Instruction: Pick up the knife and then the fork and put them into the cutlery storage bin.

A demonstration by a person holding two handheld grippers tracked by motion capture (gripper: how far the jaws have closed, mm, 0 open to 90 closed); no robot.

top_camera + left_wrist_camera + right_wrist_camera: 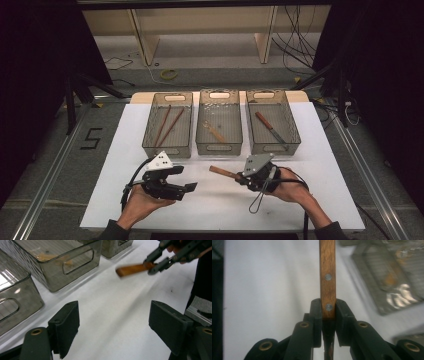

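Riveted wooden handle (327, 277), glossy smoky see-through plastic bins (53, 265), matt white tabletop (225, 200), matt black tool (328, 312)

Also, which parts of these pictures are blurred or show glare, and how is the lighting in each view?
High view: white table evenly lit, surroundings dark, all fairly sharp. Left gripper view: the wooden handle in the right gripper is motion-blurred; light glints on the clear bins. Right gripper view: the handle and right gripper are sharp, the bins behind are out of focus with bright glare.

A lab: black curtains (30, 75), loose floor cables (295, 47), a white table (115, 175)
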